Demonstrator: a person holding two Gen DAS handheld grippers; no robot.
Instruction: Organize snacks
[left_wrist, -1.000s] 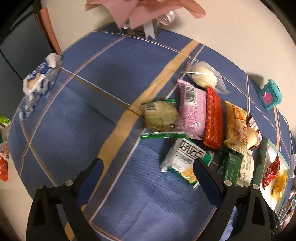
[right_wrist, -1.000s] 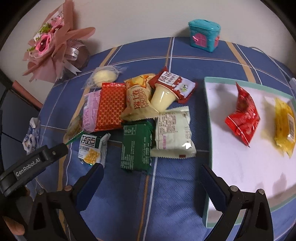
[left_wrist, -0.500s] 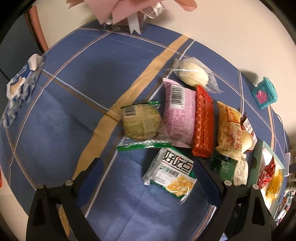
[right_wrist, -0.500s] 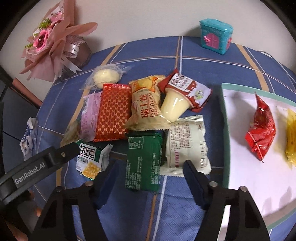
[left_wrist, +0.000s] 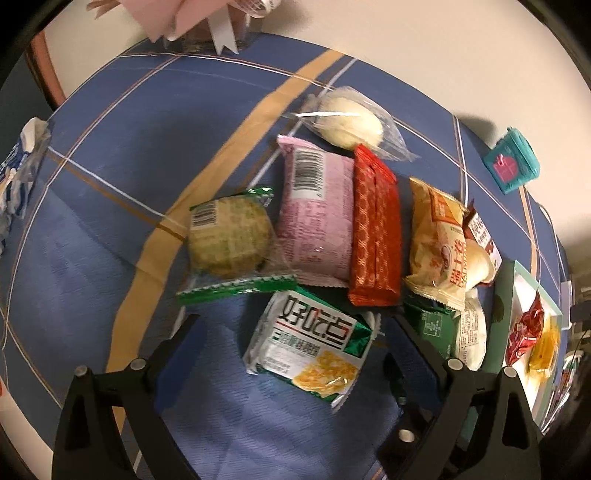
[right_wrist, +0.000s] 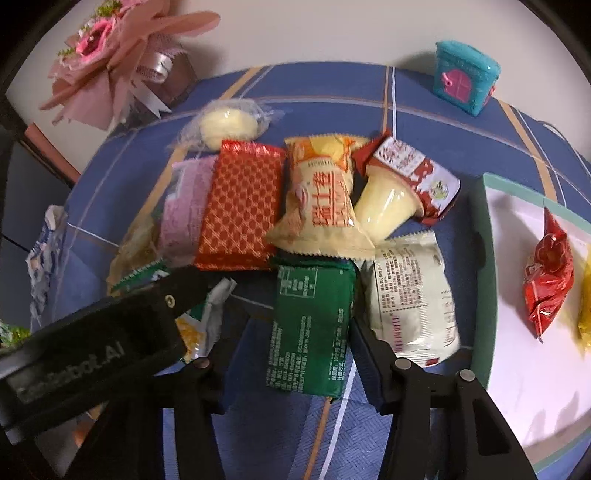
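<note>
The snacks lie clustered on the blue plaid cloth of the desk (left_wrist: 110, 155). The white-and-green corn snack packet (left_wrist: 310, 354) lies flat, printed face up, at the near edge of the cluster. The dark green packet (right_wrist: 310, 328) lies label side up beside a cream packet (right_wrist: 413, 299). A red packet (right_wrist: 548, 280) rests on the white tray (right_wrist: 517, 387) at the right.

The left hand-held gripper's body covers most of the corn snack packet in the right wrist view, and the tray is cut off by the frame.

The left hand-held gripper (left_wrist: 291, 350) is spread wide, its fingers flanking the corn snack packet. The right hand-held gripper (right_wrist: 291, 339) is released, its fingers on either side of the dark green packet's near end.
</note>
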